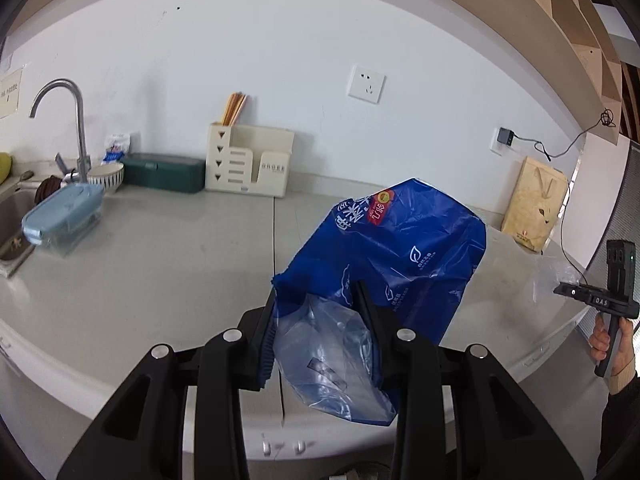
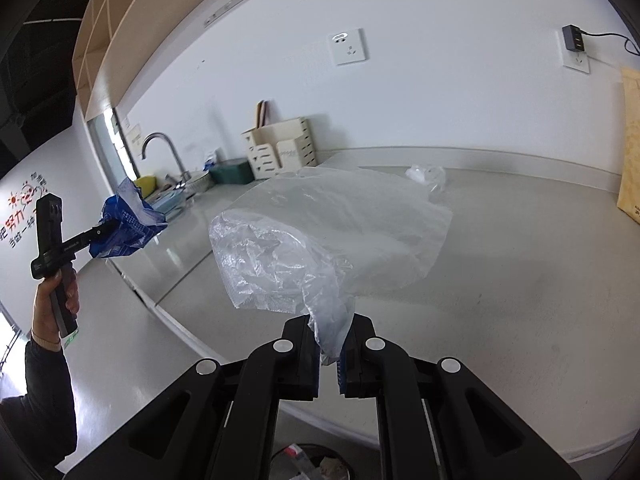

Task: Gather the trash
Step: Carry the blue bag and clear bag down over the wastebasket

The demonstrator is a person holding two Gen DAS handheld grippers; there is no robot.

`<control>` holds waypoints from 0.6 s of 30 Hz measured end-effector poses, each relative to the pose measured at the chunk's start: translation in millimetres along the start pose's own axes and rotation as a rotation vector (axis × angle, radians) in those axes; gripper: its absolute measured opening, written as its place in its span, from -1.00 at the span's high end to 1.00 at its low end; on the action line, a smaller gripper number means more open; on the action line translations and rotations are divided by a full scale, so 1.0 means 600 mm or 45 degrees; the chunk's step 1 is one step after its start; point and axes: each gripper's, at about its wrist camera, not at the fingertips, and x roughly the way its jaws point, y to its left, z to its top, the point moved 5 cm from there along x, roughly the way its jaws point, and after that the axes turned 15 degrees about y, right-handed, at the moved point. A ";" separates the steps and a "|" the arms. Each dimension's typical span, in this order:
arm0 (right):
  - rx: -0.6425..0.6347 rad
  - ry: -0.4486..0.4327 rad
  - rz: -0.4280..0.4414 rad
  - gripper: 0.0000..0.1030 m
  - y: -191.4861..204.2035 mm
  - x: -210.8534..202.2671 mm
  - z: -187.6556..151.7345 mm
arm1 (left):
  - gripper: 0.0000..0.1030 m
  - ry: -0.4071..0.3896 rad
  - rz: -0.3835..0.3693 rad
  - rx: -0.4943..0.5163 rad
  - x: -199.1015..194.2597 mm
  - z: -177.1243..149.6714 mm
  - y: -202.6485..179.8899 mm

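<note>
My left gripper (image 1: 318, 300) is shut on a crumpled blue plastic bag (image 1: 400, 248) with white print and holds it above the grey counter (image 1: 160, 264). It also shows at the left of the right wrist view (image 2: 124, 224). My right gripper (image 2: 330, 326) is shut on a clear plastic bag (image 2: 320, 232) that hangs over the counter's front edge. A small crumpled clear wrapper (image 2: 426, 174) lies farther back on the counter. A trash bin (image 2: 316, 462) with litter shows below the counter edge, between the right gripper's arms.
A sink with a faucet (image 1: 64, 120), a blue lidded box (image 1: 64, 216), a bowl, a green box and a cream utensil rack (image 1: 248, 160) line the wall. A tan paper bag (image 1: 534, 204) leans at the right. A charger cable hangs from a socket.
</note>
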 end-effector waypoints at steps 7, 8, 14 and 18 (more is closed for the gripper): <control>-0.032 0.021 0.033 0.79 0.049 -0.009 -0.063 | 0.31 0.061 0.004 -0.014 -0.020 -0.088 -0.024; -0.033 0.023 0.038 0.79 0.053 -0.008 -0.067 | 0.31 0.067 0.001 -0.017 -0.024 -0.099 -0.026; -0.026 0.038 0.065 0.79 0.077 -0.010 -0.107 | 0.31 0.104 -0.007 -0.014 -0.047 -0.156 -0.041; -0.023 0.051 0.071 0.79 0.096 -0.009 -0.140 | 0.30 0.145 -0.009 0.000 -0.054 -0.198 -0.050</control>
